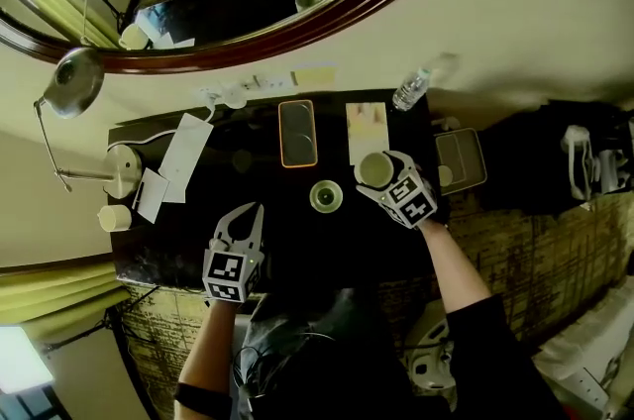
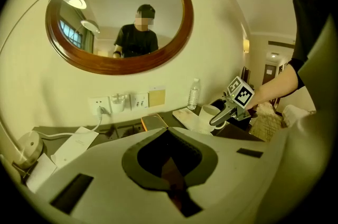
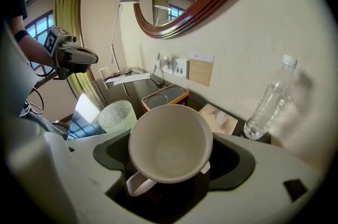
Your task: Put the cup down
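A white cup (image 1: 372, 168) with a handle sits tilted between the jaws of my right gripper (image 1: 384, 178), which is shut on it above the right part of the black desk (image 1: 178, 250). In the right gripper view the cup (image 3: 170, 143) fills the gap between the jaws, its empty mouth facing the camera and its handle toward me. My left gripper (image 1: 254, 210) is shut on nothing over the desk's front left. From the left gripper view the cup (image 2: 209, 114) shows at the far right.
A textured glass (image 1: 325, 196) stands just left of the cup. Behind lie an orange-rimmed tray (image 1: 298, 133), a booklet (image 1: 367, 129) and a water bottle (image 1: 410, 89). Papers (image 1: 185, 156) and a desk lamp (image 1: 74, 81) are at the left, under a round mirror (image 1: 248, 2).
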`<state>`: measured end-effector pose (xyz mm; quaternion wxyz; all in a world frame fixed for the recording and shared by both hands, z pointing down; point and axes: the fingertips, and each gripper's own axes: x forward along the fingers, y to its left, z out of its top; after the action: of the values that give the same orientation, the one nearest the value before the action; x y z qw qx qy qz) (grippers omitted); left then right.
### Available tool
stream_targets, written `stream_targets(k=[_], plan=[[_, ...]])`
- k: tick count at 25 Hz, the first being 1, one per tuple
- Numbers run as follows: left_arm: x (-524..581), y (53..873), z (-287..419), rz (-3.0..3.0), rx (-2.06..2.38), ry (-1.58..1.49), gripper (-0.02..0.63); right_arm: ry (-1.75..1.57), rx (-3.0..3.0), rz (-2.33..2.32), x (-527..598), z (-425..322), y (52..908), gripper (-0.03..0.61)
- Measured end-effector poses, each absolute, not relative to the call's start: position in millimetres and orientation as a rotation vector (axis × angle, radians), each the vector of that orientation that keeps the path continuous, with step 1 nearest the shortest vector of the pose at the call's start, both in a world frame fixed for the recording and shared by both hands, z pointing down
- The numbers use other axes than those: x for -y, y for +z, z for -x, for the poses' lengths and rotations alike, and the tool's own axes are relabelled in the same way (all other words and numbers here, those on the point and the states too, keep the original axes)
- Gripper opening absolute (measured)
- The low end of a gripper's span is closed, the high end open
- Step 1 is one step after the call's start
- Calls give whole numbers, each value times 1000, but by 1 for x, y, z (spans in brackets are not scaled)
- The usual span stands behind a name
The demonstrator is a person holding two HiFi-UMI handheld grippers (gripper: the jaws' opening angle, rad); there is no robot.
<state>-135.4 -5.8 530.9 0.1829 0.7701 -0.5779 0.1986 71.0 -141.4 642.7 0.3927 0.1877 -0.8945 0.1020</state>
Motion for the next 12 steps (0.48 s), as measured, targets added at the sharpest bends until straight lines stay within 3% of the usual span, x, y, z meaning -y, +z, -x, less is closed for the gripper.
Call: stream_targets(k=[12], plan=[[54, 564, 156, -2144, 1672, 534, 2, 106, 2344, -309, 212, 37, 622, 433]])
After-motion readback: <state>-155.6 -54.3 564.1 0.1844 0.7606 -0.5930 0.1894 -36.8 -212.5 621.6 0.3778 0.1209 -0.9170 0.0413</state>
